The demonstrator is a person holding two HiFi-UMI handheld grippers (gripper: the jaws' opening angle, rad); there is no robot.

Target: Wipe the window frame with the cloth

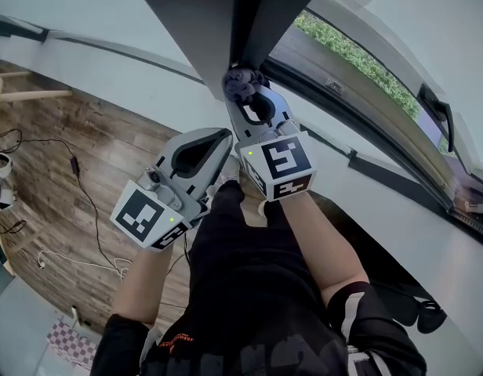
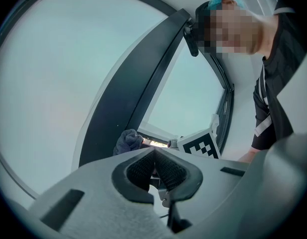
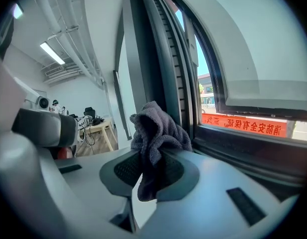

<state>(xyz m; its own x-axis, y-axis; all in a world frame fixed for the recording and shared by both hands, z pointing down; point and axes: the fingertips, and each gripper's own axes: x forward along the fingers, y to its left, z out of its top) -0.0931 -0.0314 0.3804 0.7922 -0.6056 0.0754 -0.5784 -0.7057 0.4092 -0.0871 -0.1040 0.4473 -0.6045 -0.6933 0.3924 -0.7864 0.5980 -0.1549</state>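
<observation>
The left gripper point(image 1: 216, 142) hangs idle just beside its partner, jaws pressed together on nothing (its own view shows the ribbed pads meeting with no cloth between them). To its right, the right gripper point(image 1: 252, 100) is clamped on the grey cloth point(image 1: 241, 83). The bunched top of the cloth looks to be touching the low end of the dark upright of the window frame point(image 1: 226, 22), and a tail hangs down between the jaws. Further right, the bottom rail point(image 1: 367, 104) runs off along the glass.

The wiping itself seems to be the step in hand, here on the upright. The next move probably calls for sliding the wad along the upright with steady pressure. The grip should be firm enough that friction does not drag the cloth out, and the left gripper should stay clear.
</observation>
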